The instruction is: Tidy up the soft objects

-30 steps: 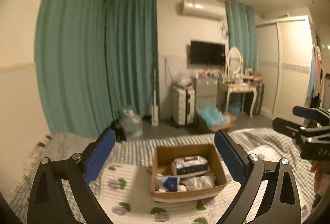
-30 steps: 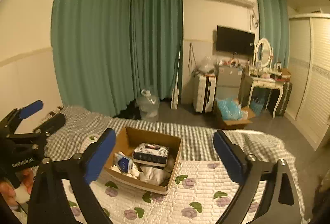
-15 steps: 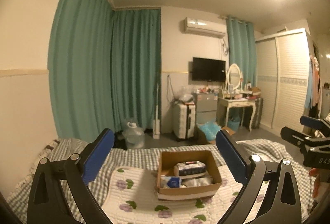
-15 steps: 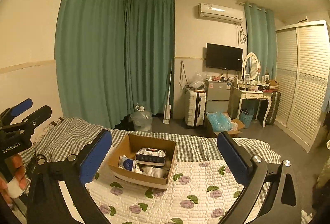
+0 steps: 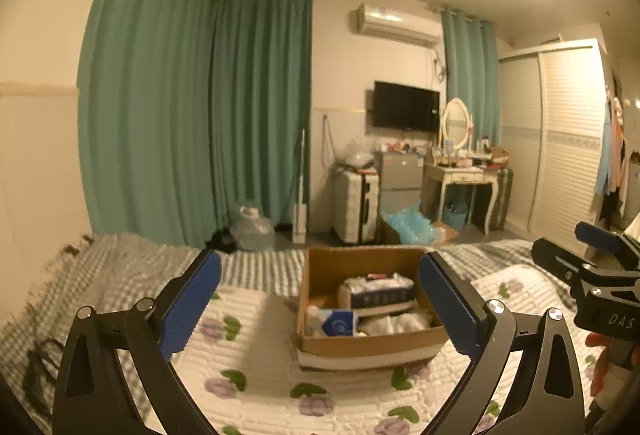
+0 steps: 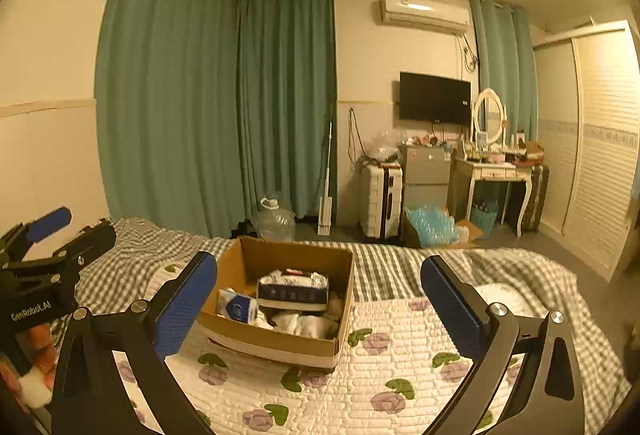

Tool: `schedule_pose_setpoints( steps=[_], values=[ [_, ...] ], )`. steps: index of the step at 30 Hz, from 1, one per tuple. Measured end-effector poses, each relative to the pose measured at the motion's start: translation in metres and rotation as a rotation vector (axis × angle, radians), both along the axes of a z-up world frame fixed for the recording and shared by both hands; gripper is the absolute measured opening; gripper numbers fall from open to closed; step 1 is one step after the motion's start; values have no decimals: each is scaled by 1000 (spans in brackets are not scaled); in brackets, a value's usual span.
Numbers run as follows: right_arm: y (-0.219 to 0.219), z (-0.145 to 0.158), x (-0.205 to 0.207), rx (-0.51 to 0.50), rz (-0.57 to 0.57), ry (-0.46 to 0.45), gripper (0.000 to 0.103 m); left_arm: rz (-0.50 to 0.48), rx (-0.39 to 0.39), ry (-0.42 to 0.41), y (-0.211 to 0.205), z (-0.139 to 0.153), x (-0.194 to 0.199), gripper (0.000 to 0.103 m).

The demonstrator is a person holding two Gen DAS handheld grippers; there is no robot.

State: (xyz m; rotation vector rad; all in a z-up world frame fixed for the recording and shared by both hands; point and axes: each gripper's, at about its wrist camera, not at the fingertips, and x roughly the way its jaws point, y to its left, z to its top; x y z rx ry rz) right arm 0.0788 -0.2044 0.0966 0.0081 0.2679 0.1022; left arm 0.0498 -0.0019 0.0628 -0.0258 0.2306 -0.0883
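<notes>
a: where are the soft things?

b: in the cardboard box (image 6: 280,339), low centre of the right wrist frame, sitting on the floral quilt (image 6: 384,375) on the bed. inside it lie a dark tissue pack (image 6: 292,289), a blue and white packet (image 6: 237,306) to its left, and crumpled white cloth (image 6: 306,325) in front, possibly socks, too blurred to say.

a: and the grippers?

b: the right gripper (image 6: 318,291) hovers above the quilt with its jaws wide apart, holding nothing; the box shows between them. the left gripper (image 5: 320,293) likewise has its jaws spread and empty, with the box (image 5: 372,345) toward the right finger.

a: do they see each other?

b: yes. the left gripper (image 6: 48,251) sits at the left edge of the right wrist frame, the right gripper (image 5: 592,259) at the right edge of the left one.

a: behind the bed?

b: teal curtains (image 6: 216,107) upper left, a wall television (image 6: 435,98) right of centre.
</notes>
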Motion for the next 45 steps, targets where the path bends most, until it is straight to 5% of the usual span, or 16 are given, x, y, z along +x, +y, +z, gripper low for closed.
schedule_pose_setpoints(
  steps=[12, 45],
  values=[
    [-5, -53, 30, 6, -17, 100, 102, -17, -21, 91, 2, -32, 16, 101],
    [7, -52, 23, -33, -18, 96, 102, -6, -5, 113, 9, -42, 17, 101]
  ],
)
